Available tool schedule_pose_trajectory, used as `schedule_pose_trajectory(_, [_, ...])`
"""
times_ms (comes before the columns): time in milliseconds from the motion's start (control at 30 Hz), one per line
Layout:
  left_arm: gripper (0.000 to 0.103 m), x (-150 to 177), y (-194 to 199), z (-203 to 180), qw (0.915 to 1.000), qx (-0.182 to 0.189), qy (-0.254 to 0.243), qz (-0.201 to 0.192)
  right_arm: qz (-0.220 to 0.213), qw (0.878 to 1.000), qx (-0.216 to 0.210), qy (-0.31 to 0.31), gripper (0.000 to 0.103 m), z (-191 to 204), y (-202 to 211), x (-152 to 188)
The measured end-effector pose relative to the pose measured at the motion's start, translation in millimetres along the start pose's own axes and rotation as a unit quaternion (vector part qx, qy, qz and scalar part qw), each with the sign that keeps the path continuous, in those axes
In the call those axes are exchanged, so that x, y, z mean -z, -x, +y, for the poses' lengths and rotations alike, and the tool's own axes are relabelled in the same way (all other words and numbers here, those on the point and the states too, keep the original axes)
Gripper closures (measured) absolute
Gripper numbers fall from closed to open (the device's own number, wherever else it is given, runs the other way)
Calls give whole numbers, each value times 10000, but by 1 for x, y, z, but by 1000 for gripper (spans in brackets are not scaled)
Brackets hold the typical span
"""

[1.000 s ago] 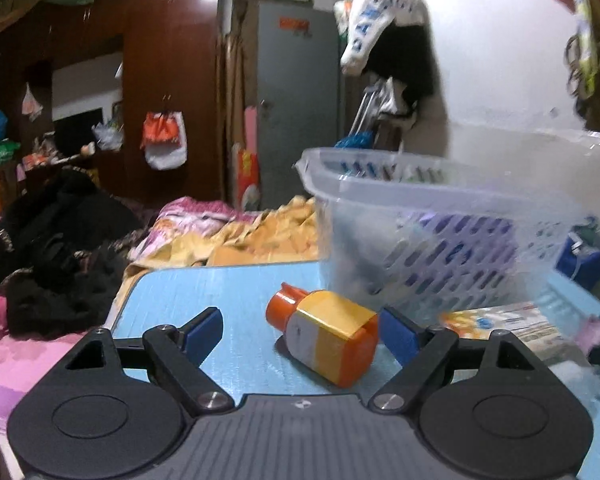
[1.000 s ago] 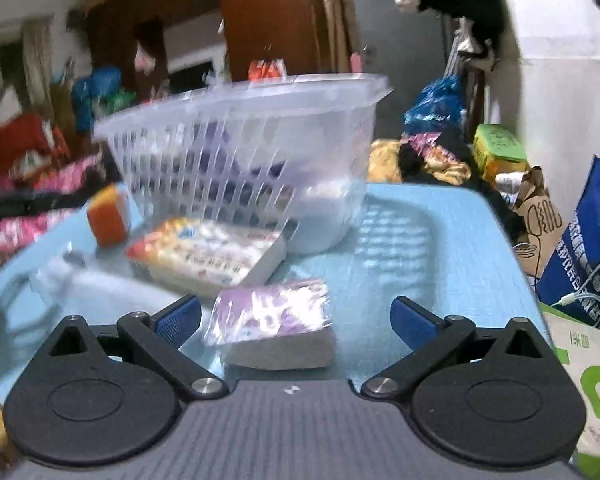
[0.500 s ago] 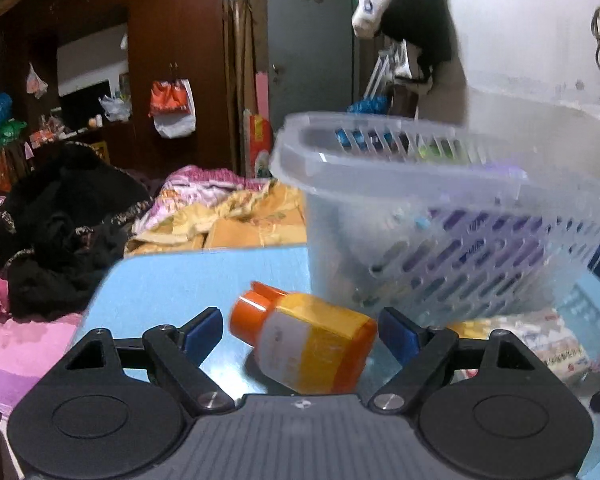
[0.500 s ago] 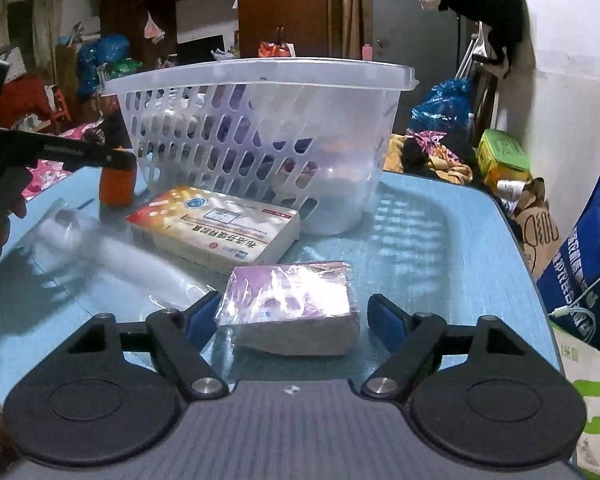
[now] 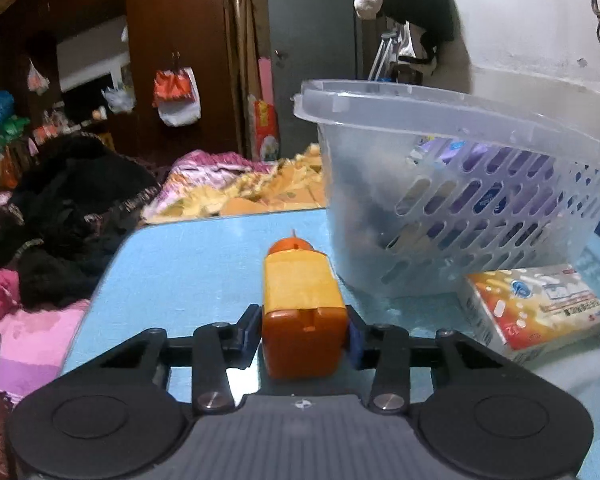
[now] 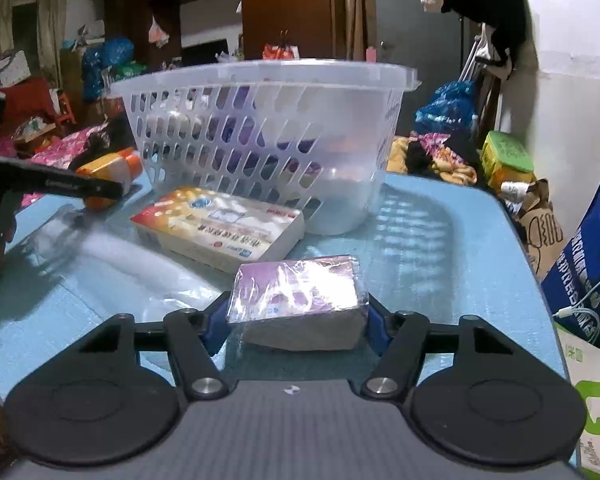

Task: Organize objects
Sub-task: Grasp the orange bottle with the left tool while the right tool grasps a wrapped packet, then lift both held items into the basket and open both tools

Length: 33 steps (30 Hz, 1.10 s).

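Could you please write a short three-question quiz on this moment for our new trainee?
1. True or false: the left tool is shut on the orange bottle.
2. The right tool grips: A) the box, B) the purple pack, C) the basket?
3. What lies on the table between the purple pack and the basket?

Key: 1 true; 2 B; 3 the box.

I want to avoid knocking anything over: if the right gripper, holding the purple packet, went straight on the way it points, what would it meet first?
Probably the orange-and-white cardboard box lying just ahead of the right gripper and its purple plastic-wrapped packet; the clear plastic slotted basket stands behind. Depth is unclear.
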<state>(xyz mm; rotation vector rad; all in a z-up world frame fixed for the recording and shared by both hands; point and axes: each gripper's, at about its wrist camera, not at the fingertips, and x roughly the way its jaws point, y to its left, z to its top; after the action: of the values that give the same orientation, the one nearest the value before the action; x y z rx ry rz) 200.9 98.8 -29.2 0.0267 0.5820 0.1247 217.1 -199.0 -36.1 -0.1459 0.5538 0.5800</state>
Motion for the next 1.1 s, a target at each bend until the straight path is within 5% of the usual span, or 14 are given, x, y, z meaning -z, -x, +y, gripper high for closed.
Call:
schedule_pose_trajectory(700, [60, 20, 96, -5, 9823, 601, 183, -1766, -1334, 9910, 38, -70, 36, -3, 42, 1])
schedule_pose_trajectory(933, [60, -46, 130, -27, 9680, 1011, 150, -2294, -2180, 9756, 96, 249, 36, -3, 82, -78])
schedule_pose_trajectory(1100, [60, -111, 86, -49, 9779, 922, 187, -1866, -1598, 9870, 191, -9, 36, -17, 27, -149])
